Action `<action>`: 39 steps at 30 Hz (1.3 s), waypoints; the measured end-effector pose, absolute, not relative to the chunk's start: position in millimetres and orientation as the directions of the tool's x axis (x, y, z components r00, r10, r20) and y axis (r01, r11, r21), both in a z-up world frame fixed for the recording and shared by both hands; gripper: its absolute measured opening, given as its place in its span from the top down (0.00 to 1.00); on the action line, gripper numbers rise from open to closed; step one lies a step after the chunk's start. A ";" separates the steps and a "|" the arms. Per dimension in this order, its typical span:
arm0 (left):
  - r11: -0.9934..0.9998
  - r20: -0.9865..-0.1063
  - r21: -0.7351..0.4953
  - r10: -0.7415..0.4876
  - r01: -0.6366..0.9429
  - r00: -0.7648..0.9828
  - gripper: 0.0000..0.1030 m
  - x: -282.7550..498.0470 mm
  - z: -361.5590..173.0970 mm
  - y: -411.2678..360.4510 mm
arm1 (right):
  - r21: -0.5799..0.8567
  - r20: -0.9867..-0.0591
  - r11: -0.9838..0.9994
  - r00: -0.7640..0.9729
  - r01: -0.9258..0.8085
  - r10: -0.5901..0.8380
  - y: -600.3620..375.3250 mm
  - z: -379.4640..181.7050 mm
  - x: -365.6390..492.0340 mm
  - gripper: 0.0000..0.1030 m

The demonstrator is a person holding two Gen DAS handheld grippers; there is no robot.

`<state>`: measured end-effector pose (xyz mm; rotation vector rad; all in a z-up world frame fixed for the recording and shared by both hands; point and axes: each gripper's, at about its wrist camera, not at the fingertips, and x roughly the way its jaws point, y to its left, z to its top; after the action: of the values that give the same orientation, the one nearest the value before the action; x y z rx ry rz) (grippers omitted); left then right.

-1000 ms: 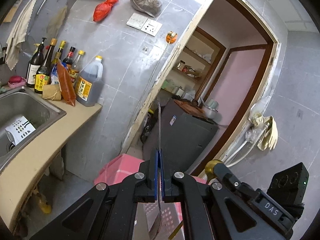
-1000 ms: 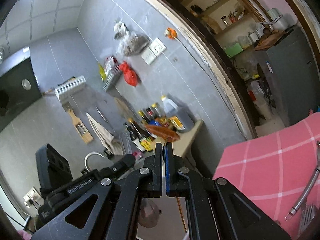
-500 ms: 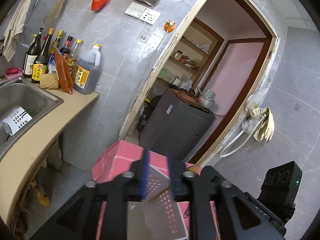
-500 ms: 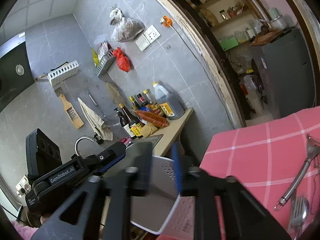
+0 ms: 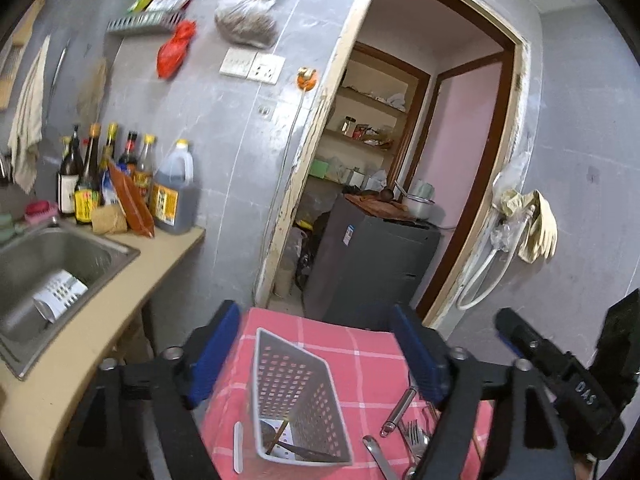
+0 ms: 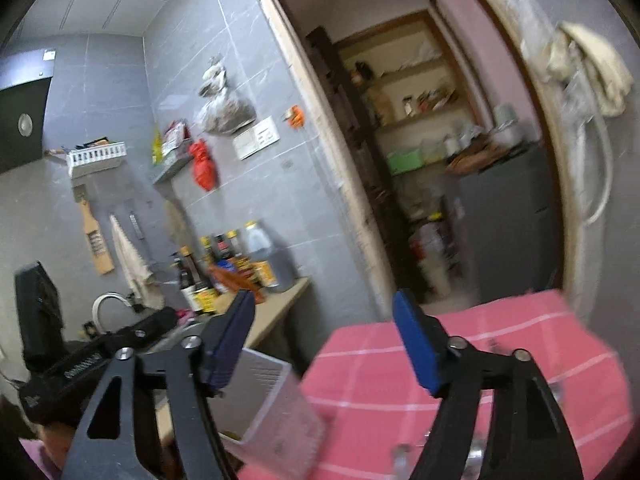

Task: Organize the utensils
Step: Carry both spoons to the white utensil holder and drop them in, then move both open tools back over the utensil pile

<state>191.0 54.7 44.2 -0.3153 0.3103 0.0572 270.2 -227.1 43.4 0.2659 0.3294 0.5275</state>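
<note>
A second ago I had both pairs of jaws pinched shut; now my left hand-held gripper (image 5: 316, 344) is opening wide, and the perforated grey utensil basket (image 5: 294, 396) stands free just below and between its fingers on the pink checked tabletop (image 5: 360, 352), touched by neither pad. My right hand-held gripper (image 6: 324, 340) is opening too, nothing between its jaws, the basket blurred just beneath its left finger. Loose forks and spoons (image 5: 412, 436) lie under the left hand-held gripper's right finger, beside the basket.
</note>
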 end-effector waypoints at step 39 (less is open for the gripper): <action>0.985 -0.574 -0.174 -0.093 -0.011 0.813 0.04 236.4 -72.4 -116.7 | 0.209 -0.477 0.956 0.832 -0.206 0.283 -394.1 -45.9 290.1 0.06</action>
<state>236.4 -116.7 -72.4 -0.1724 0.6201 -0.0439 290.1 -394.1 -45.9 0.1509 0.5285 0.2606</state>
